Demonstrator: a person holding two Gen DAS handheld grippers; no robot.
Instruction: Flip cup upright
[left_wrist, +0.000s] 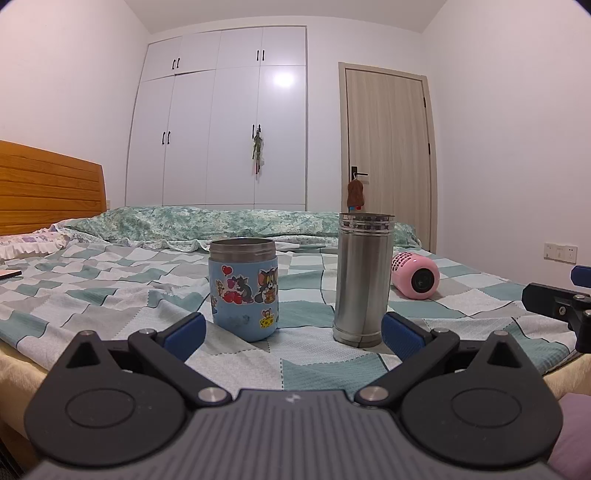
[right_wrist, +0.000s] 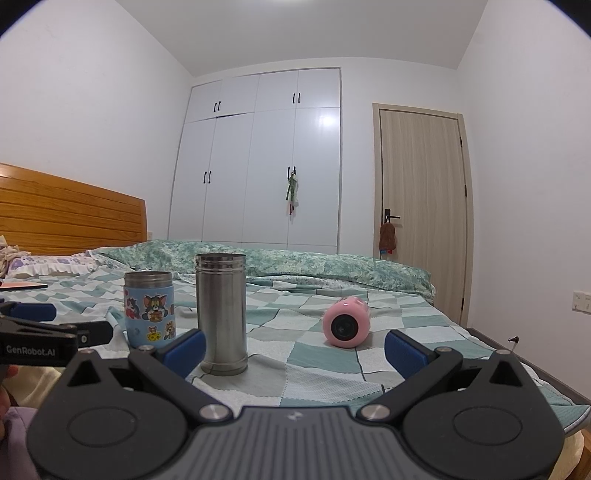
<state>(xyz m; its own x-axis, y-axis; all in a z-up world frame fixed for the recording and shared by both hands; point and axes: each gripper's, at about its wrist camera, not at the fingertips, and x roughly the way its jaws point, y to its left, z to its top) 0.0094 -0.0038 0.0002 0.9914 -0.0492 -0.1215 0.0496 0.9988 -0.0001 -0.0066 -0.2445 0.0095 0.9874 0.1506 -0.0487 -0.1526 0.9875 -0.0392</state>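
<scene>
A pink cup (right_wrist: 346, 322) lies on its side on the checked bedspread, its open mouth facing me; it also shows in the left wrist view (left_wrist: 415, 275), behind and right of the steel cup. A blue cartoon cup (left_wrist: 243, 290) and a tall steel cup (left_wrist: 362, 278) stand upright, also in the right wrist view: blue cup (right_wrist: 149, 308), steel cup (right_wrist: 221, 312). My left gripper (left_wrist: 293, 332) is open and empty, near the bed's front edge before the two upright cups. My right gripper (right_wrist: 295, 347) is open and empty, the pink cup beyond its gap.
The bed (right_wrist: 314, 369) has a wooden headboard (right_wrist: 70, 214) at left and a folded green quilt (right_wrist: 295, 262) along the far side. A white wardrobe (right_wrist: 258, 162) and a door (right_wrist: 421, 214) stand behind. Each gripper shows at the other view's edge.
</scene>
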